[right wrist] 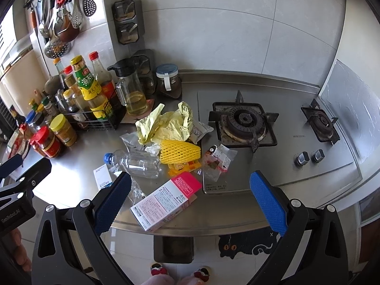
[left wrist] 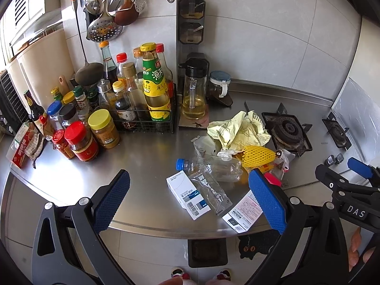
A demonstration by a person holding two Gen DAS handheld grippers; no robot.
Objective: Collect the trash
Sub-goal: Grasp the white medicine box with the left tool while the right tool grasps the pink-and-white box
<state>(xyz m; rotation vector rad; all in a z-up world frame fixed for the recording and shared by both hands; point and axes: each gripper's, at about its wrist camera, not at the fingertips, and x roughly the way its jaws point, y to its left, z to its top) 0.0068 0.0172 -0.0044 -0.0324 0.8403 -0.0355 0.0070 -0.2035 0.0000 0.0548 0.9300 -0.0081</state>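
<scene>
A: Hidden? Pink-ended carton (left wrist: 243, 210) half behind left tool (left wrist: 190, 204) pad.
B: Both wide, empty. Ahead of right tool (right wrist: 190, 204): crumpled yellow paper (right wrist: 166, 124), netted foam sleeve (right wrist: 179, 152), clear bottle (right wrist: 136, 162), on steel surface (right wrist: 78, 173).

- You're in a home kitchen.
- Steel countertop (right wrist: 78, 166) with a built-in gas hob (right wrist: 244, 123), right side.
- Sauce bottles (left wrist: 154, 83) crowd the far left.
- Ladles and skimmers (left wrist: 104, 4) hang on the tiled wall (right wrist: 237, 23).
</scene>
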